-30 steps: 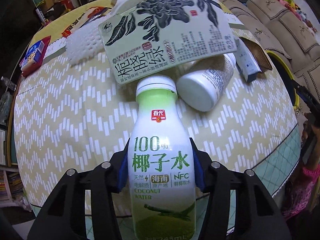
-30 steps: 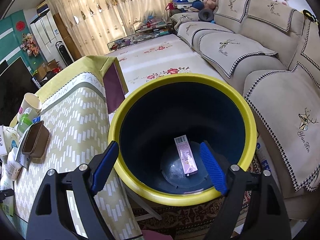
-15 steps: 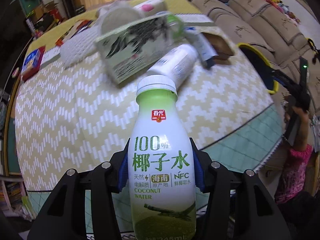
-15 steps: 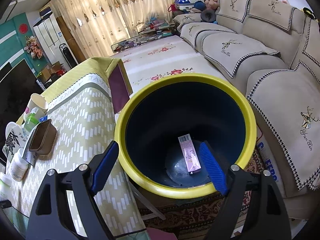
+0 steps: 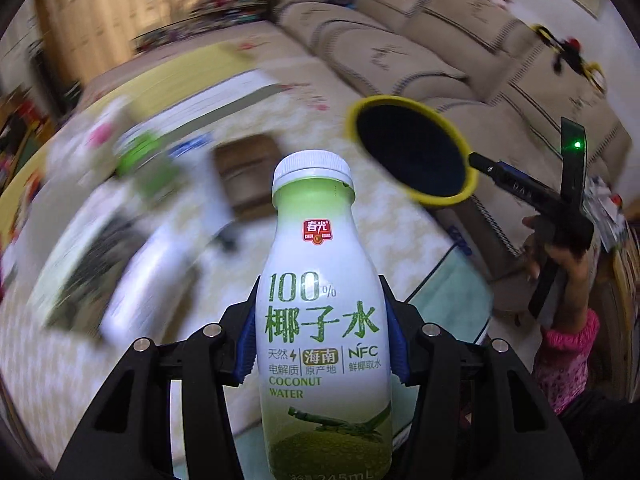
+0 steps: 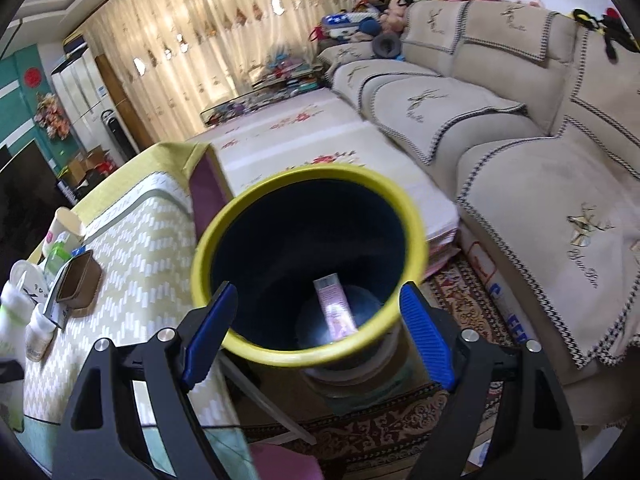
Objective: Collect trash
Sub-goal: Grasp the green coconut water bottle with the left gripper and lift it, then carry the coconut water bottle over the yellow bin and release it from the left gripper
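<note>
My left gripper [image 5: 322, 340] is shut on a green-and-white coconut water bottle [image 5: 324, 320] with a white cap, held upright above the table. Beyond it to the right stands the yellow-rimmed dark trash bin [image 5: 412, 156]. The right gripper [image 5: 520, 188] shows there too, held by a hand in a pink sleeve. In the right wrist view my right gripper [image 6: 316, 328] stands open with nothing between its fingers, above the near rim of the trash bin [image 6: 308, 264]. A pink box [image 6: 336, 312] lies on the bin's bottom.
The table with a yellow patterned cloth [image 6: 132, 264] carries a brown tray [image 6: 78, 280], a paper cup [image 6: 64, 226], a white bottle [image 6: 38, 332] and cartons. A beige sofa [image 6: 520, 160] runs along the right. A patterned rug [image 6: 400, 432] lies under the bin.
My left gripper swung right with the bottle, away from the table's trash; the bin came into its view. The right gripper drew back a little from the bin, still open.
</note>
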The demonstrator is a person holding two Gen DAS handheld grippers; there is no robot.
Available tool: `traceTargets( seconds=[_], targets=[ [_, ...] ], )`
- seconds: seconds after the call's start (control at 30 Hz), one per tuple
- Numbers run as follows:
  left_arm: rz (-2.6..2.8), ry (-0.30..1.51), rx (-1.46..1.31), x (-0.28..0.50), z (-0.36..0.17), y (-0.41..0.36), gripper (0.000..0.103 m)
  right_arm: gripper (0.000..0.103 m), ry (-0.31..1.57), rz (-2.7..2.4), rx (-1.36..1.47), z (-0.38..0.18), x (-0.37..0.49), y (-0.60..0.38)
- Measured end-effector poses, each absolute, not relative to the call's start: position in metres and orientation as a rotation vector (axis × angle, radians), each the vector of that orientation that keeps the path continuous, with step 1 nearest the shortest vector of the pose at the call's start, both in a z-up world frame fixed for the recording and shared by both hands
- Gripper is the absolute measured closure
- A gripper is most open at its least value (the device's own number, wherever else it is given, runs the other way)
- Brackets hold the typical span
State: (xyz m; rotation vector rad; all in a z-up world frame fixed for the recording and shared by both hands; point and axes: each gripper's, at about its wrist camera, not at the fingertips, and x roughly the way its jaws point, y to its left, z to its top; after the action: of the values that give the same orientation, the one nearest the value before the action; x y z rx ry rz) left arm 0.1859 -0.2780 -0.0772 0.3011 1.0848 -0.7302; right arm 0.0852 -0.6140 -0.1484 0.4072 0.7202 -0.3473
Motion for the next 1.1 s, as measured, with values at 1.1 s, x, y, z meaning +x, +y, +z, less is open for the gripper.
traceTargets(
  seconds=[1.1],
  targets=[
    [-0.862, 1.048, 0.383, 0.250, -0.103, -0.507, 0.036, 0.022, 0.747, -0.411, 0.489, -0.166, 0.060, -0.661]
  ],
)
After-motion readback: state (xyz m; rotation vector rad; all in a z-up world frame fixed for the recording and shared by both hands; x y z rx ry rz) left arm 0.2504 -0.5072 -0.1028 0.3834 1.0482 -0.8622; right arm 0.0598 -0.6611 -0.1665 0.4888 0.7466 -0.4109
